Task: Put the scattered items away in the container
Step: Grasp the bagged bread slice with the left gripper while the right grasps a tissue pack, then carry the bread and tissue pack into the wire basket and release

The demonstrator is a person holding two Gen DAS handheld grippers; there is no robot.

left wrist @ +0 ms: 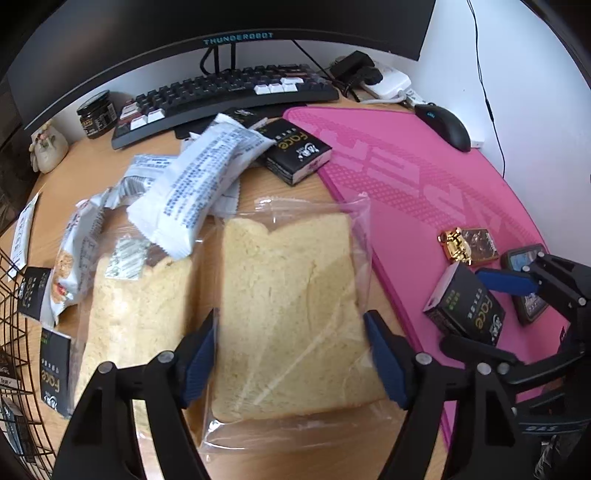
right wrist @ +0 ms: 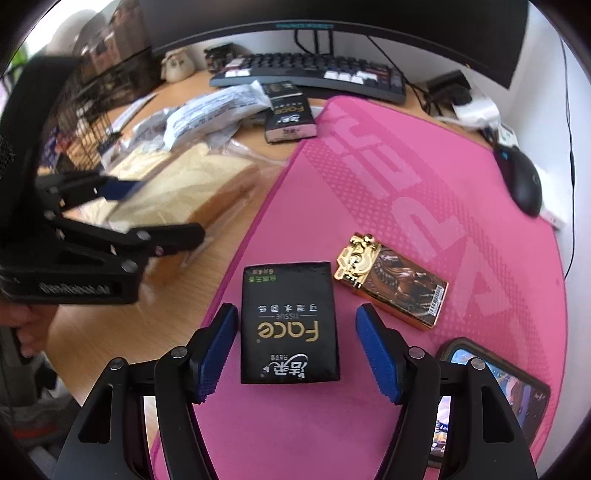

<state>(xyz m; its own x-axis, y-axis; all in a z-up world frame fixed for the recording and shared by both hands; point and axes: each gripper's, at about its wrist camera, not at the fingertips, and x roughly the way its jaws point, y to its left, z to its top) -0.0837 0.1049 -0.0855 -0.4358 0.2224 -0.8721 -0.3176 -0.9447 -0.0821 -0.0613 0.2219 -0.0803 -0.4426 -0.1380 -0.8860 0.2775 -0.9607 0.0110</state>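
Both hands are lining up a pick, and neither has closed yet. The left tongs (left wrist: pixel 291 354) stand wide around the clear plastic bag of sliced white bread (left wrist: pixel 291 306), one blue pad beside each edge of the slice; whether the pads touch the film I cannot tell, but they do not look pressed in. The right tongs (right wrist: pixel 297 350) straddle the small black rectangular tissue pack (right wrist: pixel 290 323) lying flat on the pink rubber mat (right wrist: pixel 424 177), with a gap showing at the right pad and the left pad close beside the pack. Nothing is held.

The black wire basket (left wrist: pixel 18 332), at the left edge of the wooden surface (left wrist: pixel 96 162), is the likely container, and more black packs already lie against it. The bread lies near the surface's front edge, just left of the mat.

Next, I judge, each pair must sink a little and close: gently on the bread, which will crush and whose film may slip, more firmly on the pack.

The pack reads "Face" in gold and "TISSUE", with Chinese characters; a second such pack (left wrist: pixel 295 151) sits near the dark keyboard (left wrist: pixel 229 92). The monitor (left wrist: pixel 221 22) bezel reads "THUNDEROBOT". White snack wrappers (left wrist: pixel 199 184) bear small blue print, unreadable.
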